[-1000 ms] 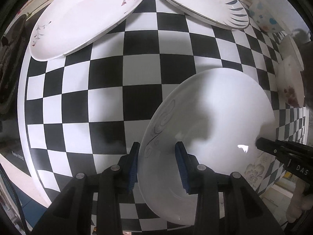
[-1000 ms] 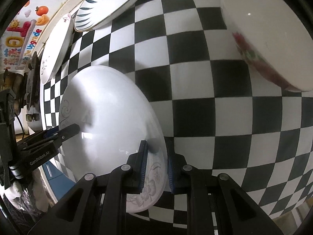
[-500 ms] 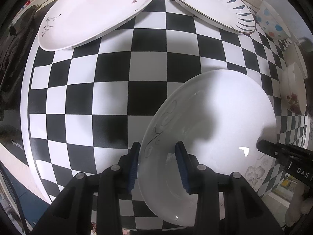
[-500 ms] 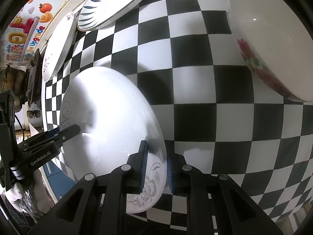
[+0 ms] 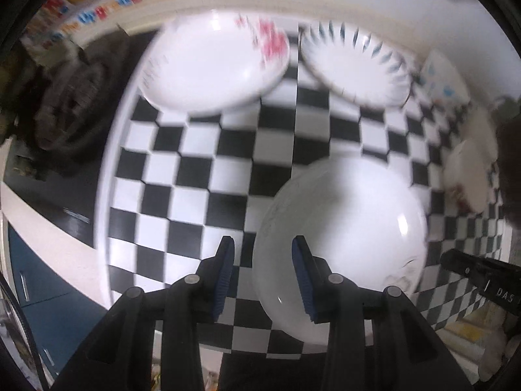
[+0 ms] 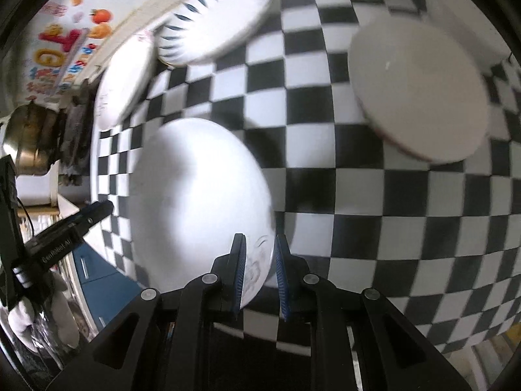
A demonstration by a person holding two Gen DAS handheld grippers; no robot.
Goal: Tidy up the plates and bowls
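Observation:
A white plate point(image 5: 342, 241) with grey scroll and flower marks lies at the near edge of the checkered table; it also shows in the right wrist view point(image 6: 198, 202). My left gripper point(image 5: 262, 277) is open, its jaws straddling the plate's left rim without pinching it. My right gripper point(image 6: 259, 272) stands with its jaws a little apart around the plate's right rim, seemingly not pressing on it. At the back lie a pink-flower plate point(image 5: 215, 65), a blue-dash plate point(image 5: 355, 65) and a red-flower bowl point(image 6: 416, 88).
A dotted cup point(image 5: 443, 78) stands at the back right by the wall. White bowls point(image 5: 469, 176) sit at the table's right side. A dark stove point(image 5: 68, 104) and a brass kettle point(image 6: 29, 143) lie left of the table. The table's near edge is under my grippers.
Both grippers have drawn back and risen fast; the views are blurred. The right gripper's jaws have parted from the plate rim. The plate lies on the table.

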